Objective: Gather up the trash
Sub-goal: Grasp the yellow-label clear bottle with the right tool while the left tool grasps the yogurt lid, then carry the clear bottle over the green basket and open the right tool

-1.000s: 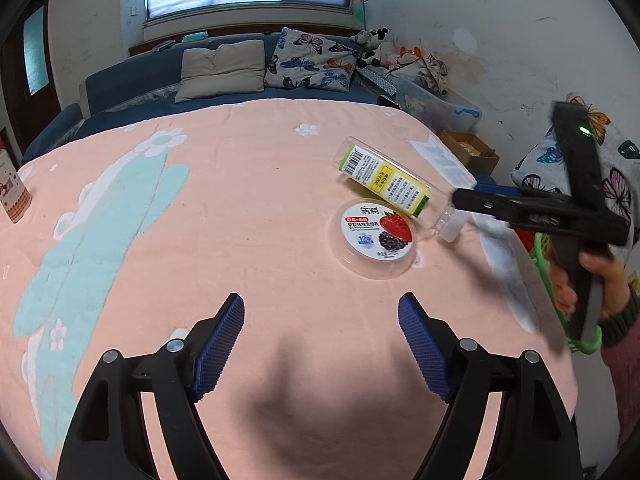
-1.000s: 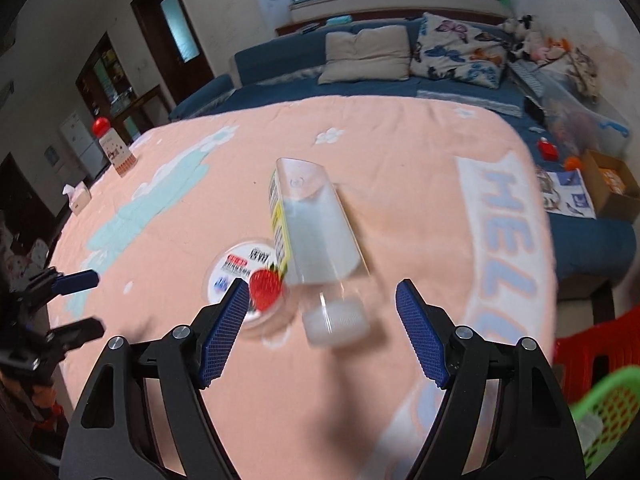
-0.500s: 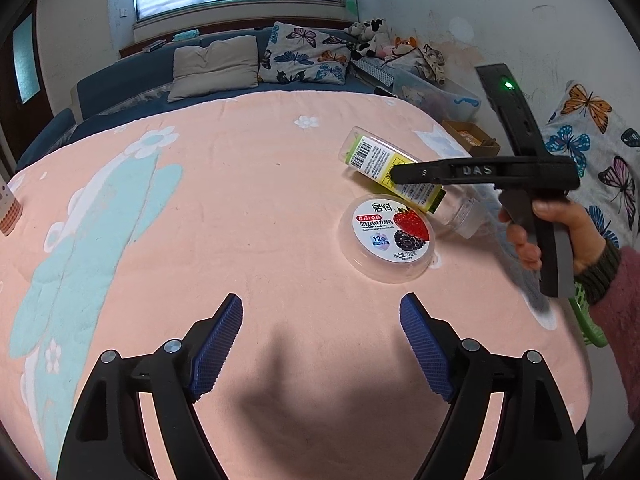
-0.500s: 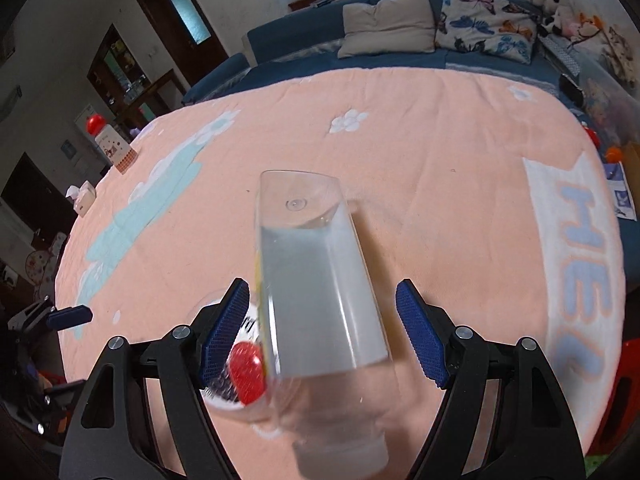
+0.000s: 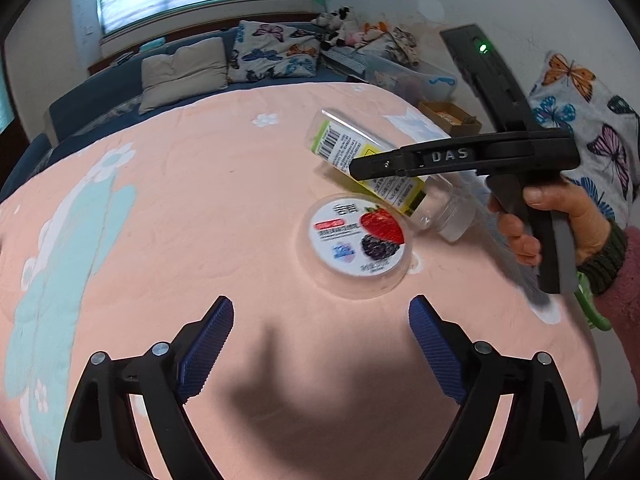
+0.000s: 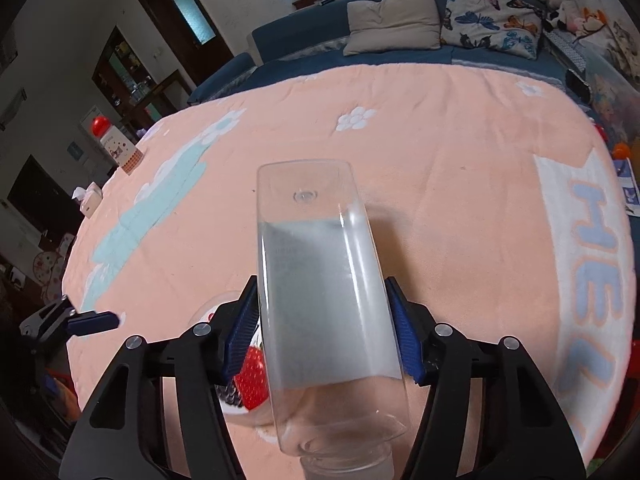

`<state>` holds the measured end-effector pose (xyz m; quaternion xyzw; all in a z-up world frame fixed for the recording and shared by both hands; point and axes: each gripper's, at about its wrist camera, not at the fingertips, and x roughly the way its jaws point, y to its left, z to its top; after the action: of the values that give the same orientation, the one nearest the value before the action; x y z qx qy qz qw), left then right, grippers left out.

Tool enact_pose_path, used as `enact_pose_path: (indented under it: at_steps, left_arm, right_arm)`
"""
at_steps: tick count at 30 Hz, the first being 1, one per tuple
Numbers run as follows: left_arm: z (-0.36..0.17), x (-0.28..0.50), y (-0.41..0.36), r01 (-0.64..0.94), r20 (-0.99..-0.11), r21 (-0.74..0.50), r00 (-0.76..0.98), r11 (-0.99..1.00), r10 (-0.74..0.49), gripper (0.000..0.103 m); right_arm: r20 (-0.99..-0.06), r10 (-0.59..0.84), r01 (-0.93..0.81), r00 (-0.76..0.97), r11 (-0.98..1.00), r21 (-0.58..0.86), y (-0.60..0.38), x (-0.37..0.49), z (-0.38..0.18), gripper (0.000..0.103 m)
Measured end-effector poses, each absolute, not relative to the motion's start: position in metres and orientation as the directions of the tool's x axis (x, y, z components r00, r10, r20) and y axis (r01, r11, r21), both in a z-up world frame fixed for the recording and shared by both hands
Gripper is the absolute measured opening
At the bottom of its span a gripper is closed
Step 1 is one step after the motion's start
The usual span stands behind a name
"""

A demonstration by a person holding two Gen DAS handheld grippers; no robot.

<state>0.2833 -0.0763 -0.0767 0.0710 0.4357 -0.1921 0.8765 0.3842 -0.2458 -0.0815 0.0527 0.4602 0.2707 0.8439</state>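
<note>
Now, bottle [image 6: 324, 292] between right gripper [image 6: 324, 334] pads

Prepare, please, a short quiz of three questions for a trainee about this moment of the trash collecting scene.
1. True or false: the clear bottle stands upright on the peach blanket.
2. Which gripper has the bottle between its jaws? A) left gripper B) right gripper C) neither
3. Fill in: the round lid beside the bottle shows a red ____ and a dark berry.

Key
1. False: it lies on its side, cap end toward the right wrist camera.
2. B. The jaws have just been closing and now sit against the bottle's two sides; the left gripper's jaws have just been opening, with nothing between them.
3. Strawberry.
</note>
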Motion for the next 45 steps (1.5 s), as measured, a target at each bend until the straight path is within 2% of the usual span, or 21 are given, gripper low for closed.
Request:
enact_pose_path:
  at_steps: [3,7,21,36,45]
  left_arm:
    - [-0.081,0.291,-0.088,0.425,-0.794,-0.032,0.538,0.905,-0.281,0.086]
    - [-0.088,0.299,-0.1,0.442,-0.799,-0.023,0.531,0.897,-0.282,0.091]
    - [-0.105,0.323,-0.122,0.436,-0.815,-0.018,0.515,0.9,-0.266,0.092]
    - [-0.115,0.333,-0.134,0.406,-0.807,0.018,0.546,0.914,-0.227,0.089]
    - [-0.108,0.32,-0.131,0.403,-0.798,-0.007,0.549,0.915,-0.248,0.087]
  right_arm:
    - [-0.746,0.488,-0.396,0.453,0.86,0.322,-0.254,0.377,-0.077,0.06]
    - [-0.737,0.468,-0.374,0.487,0.875,0.308,-0.268,0.362,-0.067,0.059]
    - [-0.725,0.416,-0.323,0.55,0.906,0.274,-0.307,0.328,-0.049,0.057]
    - [-0.691,0.4,-0.275,0.602,0.916,0.29,-0.335,0.291,-0.032,0.057]
    - [-0.676,0.387,-0.248,0.627,0.922,0.298,-0.35,0.264,-0.022,0.057]
